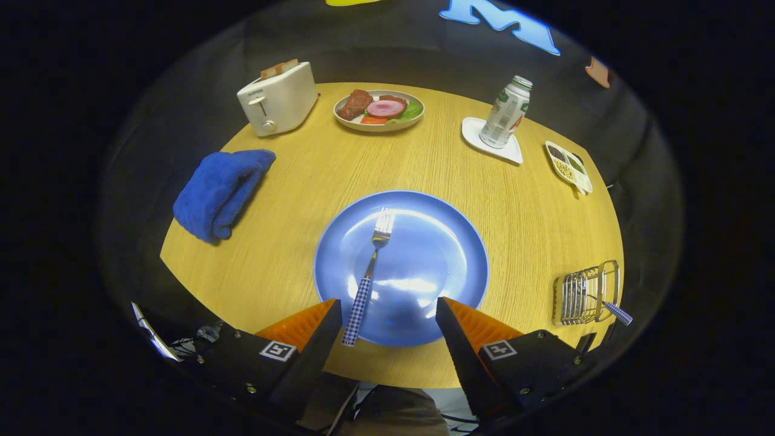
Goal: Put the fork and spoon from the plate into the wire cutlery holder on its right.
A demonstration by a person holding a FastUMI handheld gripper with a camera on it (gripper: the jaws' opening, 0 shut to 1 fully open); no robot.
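The gripper [387,315] hangs over the near edge of the round wooden table [290,200], looking forward and down across it, its two fingers spread wide apart with nothing held between them. Their tips stand over the near rim of the blue plate [448,242], one on each side, and the plate's near part fills the gap between them. The fork [368,275] lies on the plate, left of its middle. Its long axis runs nearly straight away from the gripper, leaning slightly rightward toward the far end. The tines point away, toward the far side of the table, and rest near the plate's centre; the checked handle points back, crosses the near rim and ends just beside the inner edge of the left finger [315,339]. Whether the finger touches it cannot be told. The wire cutlery holder [584,293] stands to the right of the plate, near the table's edge and well apart from the plate. A checked handle [619,312] sticks out of it to the right, so one utensil is already inside. Beyond the plate sit a folded blue towel [221,191], a white toaster [278,98], a plate of food [379,109], a bottle [506,112] on a white coaster and a small divided dish [568,166].
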